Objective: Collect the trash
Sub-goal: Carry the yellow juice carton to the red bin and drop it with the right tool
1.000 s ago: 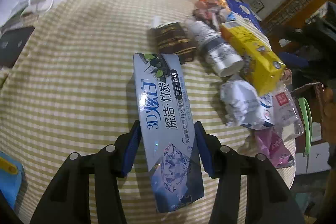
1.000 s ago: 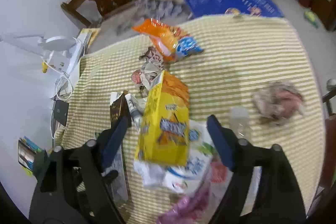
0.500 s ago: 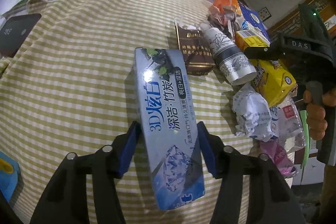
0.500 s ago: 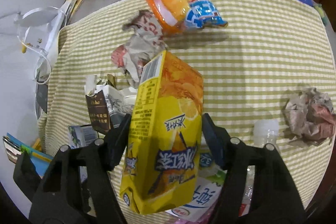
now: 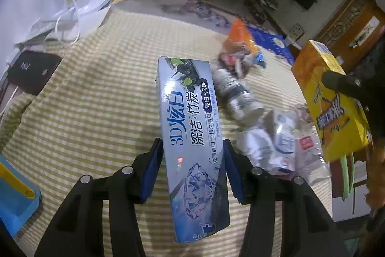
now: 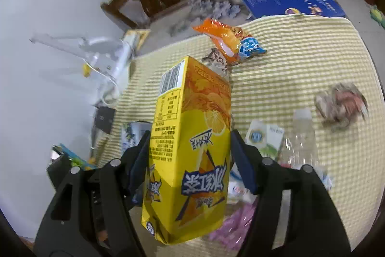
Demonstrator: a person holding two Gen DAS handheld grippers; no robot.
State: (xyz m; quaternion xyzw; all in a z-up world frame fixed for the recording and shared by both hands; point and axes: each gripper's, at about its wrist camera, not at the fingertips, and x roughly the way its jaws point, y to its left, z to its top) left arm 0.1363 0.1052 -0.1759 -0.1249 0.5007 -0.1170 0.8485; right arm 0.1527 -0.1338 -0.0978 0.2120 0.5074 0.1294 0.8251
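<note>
Yellow-checked tablecloth point(image 5: 91, 98) covers the table. Above it, the left gripper point(image 5: 191, 166) clamps a silver toothpaste box point(image 5: 190, 136), and the right gripper point(image 6: 189, 158) clamps a yellow drink carton point(image 6: 192, 148). Below the carton lie a crushed bottle point(image 6: 302, 136) and wrappers.
</note>
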